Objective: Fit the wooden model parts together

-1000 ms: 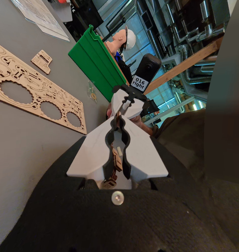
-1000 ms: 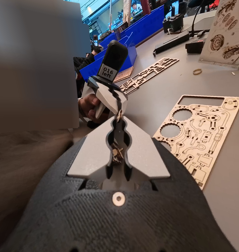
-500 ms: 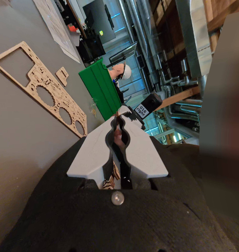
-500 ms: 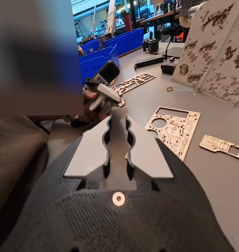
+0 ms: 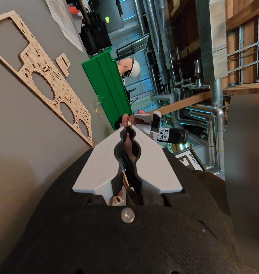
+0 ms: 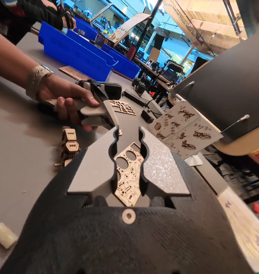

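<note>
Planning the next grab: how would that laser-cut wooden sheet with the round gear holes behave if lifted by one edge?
The wooden sheet looks thin and flat, so probably light. Its big cut-outs leave narrow bridges, so it may flex or snap. Lying flat on the table, its edge seems hard to pinch.

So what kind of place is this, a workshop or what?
Probably a large shared workshop or maker hall: blue parts bins on a grey worktable, laser-cut wooden sheets, exposed metal ducts overhead, and more cluttered benches behind.

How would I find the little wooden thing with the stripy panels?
Look at the grey table, just below the hand holding the left gripper. The assembled wooden model stands there, chunky and built up, unlike the flat cut-out sheet beside it.
</note>
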A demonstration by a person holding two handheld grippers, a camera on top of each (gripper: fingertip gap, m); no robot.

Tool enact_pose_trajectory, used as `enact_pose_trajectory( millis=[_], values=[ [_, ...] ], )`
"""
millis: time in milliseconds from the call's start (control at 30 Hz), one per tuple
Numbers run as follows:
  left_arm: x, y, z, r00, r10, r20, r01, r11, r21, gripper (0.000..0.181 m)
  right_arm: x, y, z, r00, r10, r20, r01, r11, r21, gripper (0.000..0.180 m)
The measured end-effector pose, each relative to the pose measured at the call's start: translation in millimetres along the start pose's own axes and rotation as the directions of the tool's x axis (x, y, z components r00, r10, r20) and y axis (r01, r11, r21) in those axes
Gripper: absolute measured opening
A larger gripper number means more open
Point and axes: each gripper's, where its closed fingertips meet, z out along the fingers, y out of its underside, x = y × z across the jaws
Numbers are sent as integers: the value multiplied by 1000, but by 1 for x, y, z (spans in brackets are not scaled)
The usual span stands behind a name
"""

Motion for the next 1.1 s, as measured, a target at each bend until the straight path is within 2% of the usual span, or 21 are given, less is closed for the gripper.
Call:
enact_pose_trajectory(
  millis=[167,233,267,333,367,533,667,800,933,1100],
  values=[
    [-1,5,2,1000,21,11,-21,999,-26,0,-7,5,9,996,-82,-31,81,996,-45,34],
    [-1,6,2,999,32,11,-32,999,-34,0,-2,8,10,994,-63,-92,59,997,-46,39],
    [0,6,2,999,36,12,-36,999,-36,0,4,7,8,988,-15,-154,11,1000,-28,37],
    [1,6,3,999,43,6,-43,998,-35,0,19,2,-1,958,92,-272,-82,995,48,10],
    [1,5,2,999,46,5,-46,998,-30,0,22,0,-4,951,116,-285,-99,992,74,6],
    [0,1,1,999,32,2,-32,999,-12,0,25,11,-4,946,186,-267,-176,983,59,12],
    [-2,0,1,1000,23,9,-23,1000,-20,0,14,32,2,956,237,-171,-245,969,-30,15],
    [-6,5,2,998,51,43,-48,997,-68,0,-1,30,5,986,135,-98,-142,988,-67,12],
    [-7,10,4,997,62,54,-56,993,-103,0,-21,39,11,999,-1,-38,-5,989,-151,17],
    [-8,16,7,992,108,71,-98,986,-136,1,-31,38,15,999,40,-1,-39,986,-162,18]
  ],
)
